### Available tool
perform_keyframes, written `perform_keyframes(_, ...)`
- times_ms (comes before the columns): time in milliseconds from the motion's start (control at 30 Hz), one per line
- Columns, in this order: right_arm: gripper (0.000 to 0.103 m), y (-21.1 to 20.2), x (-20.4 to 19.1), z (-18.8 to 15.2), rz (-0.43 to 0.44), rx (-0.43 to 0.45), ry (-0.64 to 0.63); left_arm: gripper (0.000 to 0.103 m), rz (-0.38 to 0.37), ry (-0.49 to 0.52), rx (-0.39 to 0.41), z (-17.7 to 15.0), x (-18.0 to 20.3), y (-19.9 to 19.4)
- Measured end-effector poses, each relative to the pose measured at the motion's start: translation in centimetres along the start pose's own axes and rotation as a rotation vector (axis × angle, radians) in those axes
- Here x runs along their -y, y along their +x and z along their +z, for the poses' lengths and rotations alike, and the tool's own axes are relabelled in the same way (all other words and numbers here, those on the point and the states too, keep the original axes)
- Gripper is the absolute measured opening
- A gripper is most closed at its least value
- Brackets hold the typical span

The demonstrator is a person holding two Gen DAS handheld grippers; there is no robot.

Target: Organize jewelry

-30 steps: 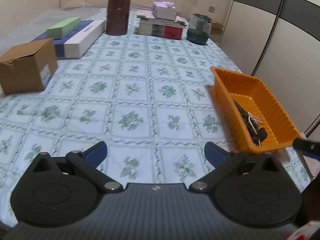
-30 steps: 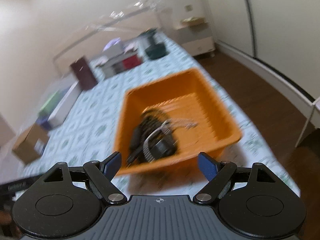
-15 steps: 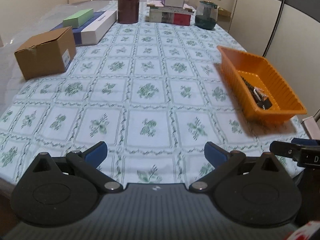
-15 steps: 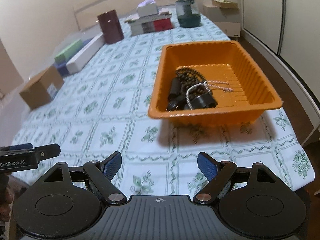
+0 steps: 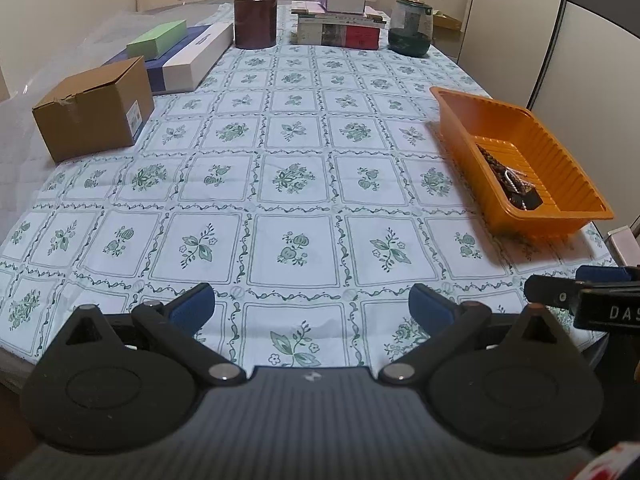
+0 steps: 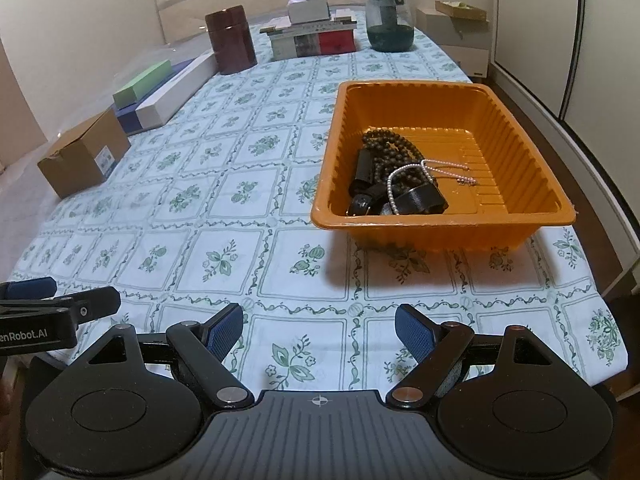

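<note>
both grippers [image 5: 311,306] [image 6: 319,330] angled down, jaws apart

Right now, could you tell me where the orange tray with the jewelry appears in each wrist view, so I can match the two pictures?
Left wrist view: the orange tray sits at the right edge, seen obliquely, jewelry at its near end.
Right wrist view: the orange tray sits right of centre, seen nearly head-on, beads and pearl strand on its left side.
Shared landmark: the dark red canister at the table's far end.
</note>
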State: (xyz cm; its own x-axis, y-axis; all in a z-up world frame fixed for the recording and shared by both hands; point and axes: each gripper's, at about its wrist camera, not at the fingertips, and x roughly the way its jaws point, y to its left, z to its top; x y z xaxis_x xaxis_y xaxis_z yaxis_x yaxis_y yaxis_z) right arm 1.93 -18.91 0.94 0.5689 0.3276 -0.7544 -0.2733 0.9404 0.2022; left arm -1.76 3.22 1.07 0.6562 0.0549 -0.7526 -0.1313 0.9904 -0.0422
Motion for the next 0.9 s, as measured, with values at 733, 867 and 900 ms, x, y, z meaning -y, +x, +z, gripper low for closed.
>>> perform_keyframes(733,0.083,0.09,0.16,0.08,-0.003,0.006,0.002,0.102,-0.014,0.018,0.000,-0.05,0.55,0.17)
perform_keyframes(867,0.083,0.08,0.18,0.11,-0.002,0.006,0.004,0.102,-0.017,0.019,0.001,-0.03,0.66,0.19)
perform_keyframes(900,0.083,0.11,0.15,0.07,-0.003,0.006,0.003,0.102,-0.017,0.018,0.001,-0.04,0.65,0.18)
